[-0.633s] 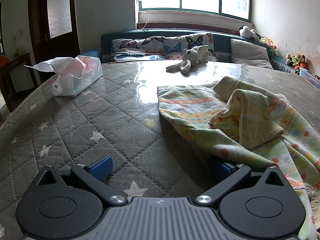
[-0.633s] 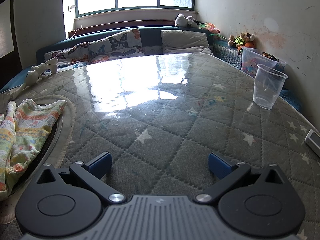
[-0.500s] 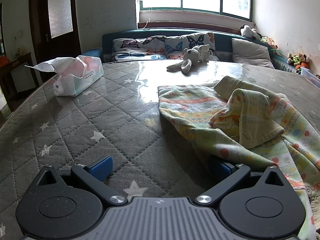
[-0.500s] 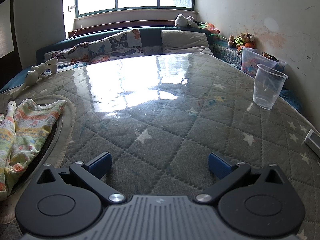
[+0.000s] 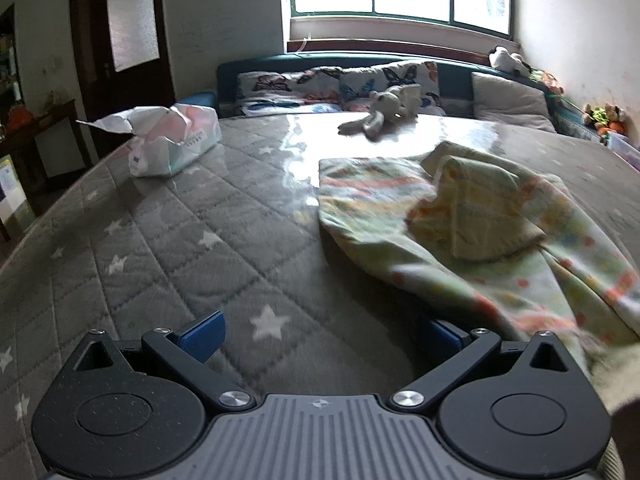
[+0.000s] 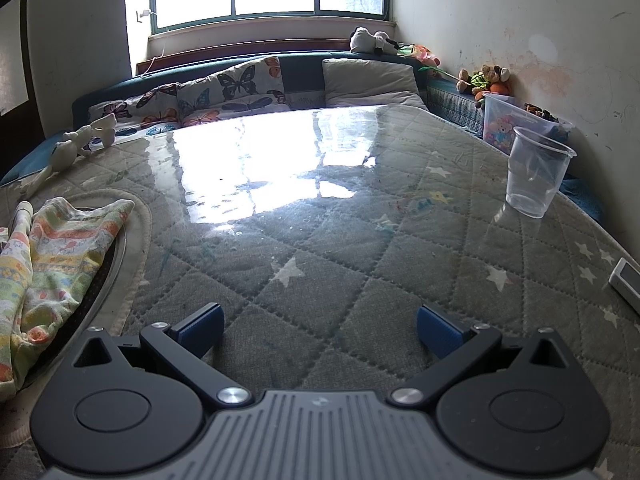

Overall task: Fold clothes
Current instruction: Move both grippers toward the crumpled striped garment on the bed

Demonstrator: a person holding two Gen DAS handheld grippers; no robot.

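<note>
A crumpled pastel patterned garment (image 5: pixel 480 232) lies on the grey quilted star-print table (image 5: pixel 180 248), right of centre in the left wrist view. It also shows at the left edge of the right wrist view (image 6: pixel 48 256). My left gripper (image 5: pixel 320 338) is open and empty, low over the table, its right finger at the garment's near edge. My right gripper (image 6: pixel 320 330) is open and empty over bare table, to the right of the garment.
A torn tissue pack (image 5: pixel 168 144) sits at the far left. A plush rabbit (image 5: pixel 380 112) lies at the table's far edge. A clear plastic cup (image 6: pixel 536 172) stands at the right, with a small white device (image 6: pixel 626 284) at the right edge. A sofa with cushions runs behind.
The left wrist view has shifted and blurred: the left gripper moved slightly forward and left along the garment's near edge. The right gripper has not moved.
</note>
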